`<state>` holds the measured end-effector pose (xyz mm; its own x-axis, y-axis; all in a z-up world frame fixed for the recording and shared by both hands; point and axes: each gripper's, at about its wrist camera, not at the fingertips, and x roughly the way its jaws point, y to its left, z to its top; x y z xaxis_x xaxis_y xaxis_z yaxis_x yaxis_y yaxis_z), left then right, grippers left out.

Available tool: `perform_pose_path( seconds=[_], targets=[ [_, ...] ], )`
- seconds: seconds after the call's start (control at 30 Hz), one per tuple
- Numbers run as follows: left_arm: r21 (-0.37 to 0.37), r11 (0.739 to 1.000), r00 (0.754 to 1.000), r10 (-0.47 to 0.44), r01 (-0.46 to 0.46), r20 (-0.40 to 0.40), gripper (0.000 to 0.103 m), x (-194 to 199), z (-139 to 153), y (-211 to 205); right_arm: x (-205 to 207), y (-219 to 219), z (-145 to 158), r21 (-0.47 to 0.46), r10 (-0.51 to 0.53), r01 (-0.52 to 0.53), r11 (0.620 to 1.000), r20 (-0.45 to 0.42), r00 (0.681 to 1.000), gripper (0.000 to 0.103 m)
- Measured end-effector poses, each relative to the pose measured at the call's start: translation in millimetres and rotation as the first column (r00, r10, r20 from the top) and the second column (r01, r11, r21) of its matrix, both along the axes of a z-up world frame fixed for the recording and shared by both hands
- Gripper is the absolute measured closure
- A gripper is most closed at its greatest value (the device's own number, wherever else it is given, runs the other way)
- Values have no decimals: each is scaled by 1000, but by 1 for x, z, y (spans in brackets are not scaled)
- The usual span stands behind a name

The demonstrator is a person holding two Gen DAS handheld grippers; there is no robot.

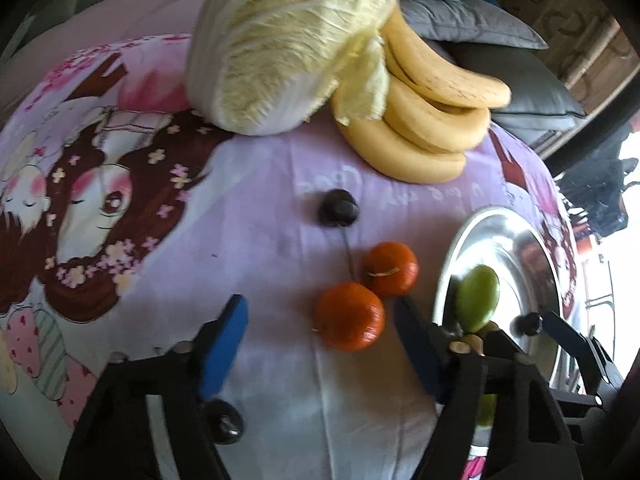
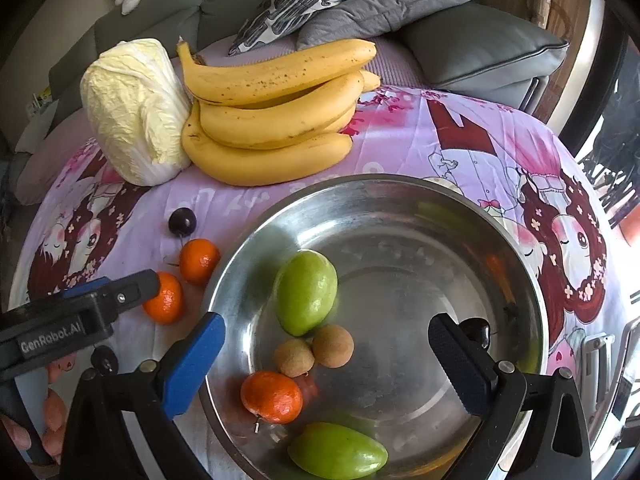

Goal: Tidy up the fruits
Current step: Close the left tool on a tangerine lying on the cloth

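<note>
A steel bowl (image 2: pixel 400 200) holds two green fruits (image 2: pixel 306 292), two small brown fruits (image 2: pixel 332 346) and one orange (image 2: pixel 272 397). My right gripper (image 2: pixel 326 356) is open and empty, low over the bowl. Two oranges (image 1: pixel 348 316) and a dark cherry (image 1: pixel 338 208) lie on the cloth left of the bowl (image 1: pixel 504 224). My left gripper (image 1: pixel 320 344) is open, its jaws either side of the near orange without gripping it. It also shows in the right wrist view (image 2: pixel 132 290), beside that orange (image 2: pixel 164 298).
A bunch of bananas (image 2: pixel 272 116) and a napa cabbage (image 2: pixel 134 110) lie at the back of the purple cartoon cloth (image 1: pixel 260 184). Grey cushions (image 2: pixel 480 44) sit behind. Another dark cherry (image 1: pixel 224 420) lies under my left finger.
</note>
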<state>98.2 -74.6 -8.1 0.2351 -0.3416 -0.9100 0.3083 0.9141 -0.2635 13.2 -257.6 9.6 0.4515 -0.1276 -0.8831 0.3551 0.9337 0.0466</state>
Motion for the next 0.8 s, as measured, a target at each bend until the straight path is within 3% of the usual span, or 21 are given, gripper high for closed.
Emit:
perform_pose_path(
  seconds=[0.1, 0.23, 0.8],
  targets=[
    [-11, 1000, 1000, -21, 20, -22, 49, -1, -5, -6, 1, 0, -1, -2, -1, 1, 1000, -4, 1000, 0],
    [-41, 999, 997, -38, 35, -62, 58, -2, -14, -10, 2, 1, -2, -1, -1, 1, 1000, -10, 1000, 0],
    [-66, 997, 997, -37, 32, -69, 62, -3, -16, -12, 2, 1, -3, 6, -12, 12, 1000, -13, 1000, 0]
  ],
)
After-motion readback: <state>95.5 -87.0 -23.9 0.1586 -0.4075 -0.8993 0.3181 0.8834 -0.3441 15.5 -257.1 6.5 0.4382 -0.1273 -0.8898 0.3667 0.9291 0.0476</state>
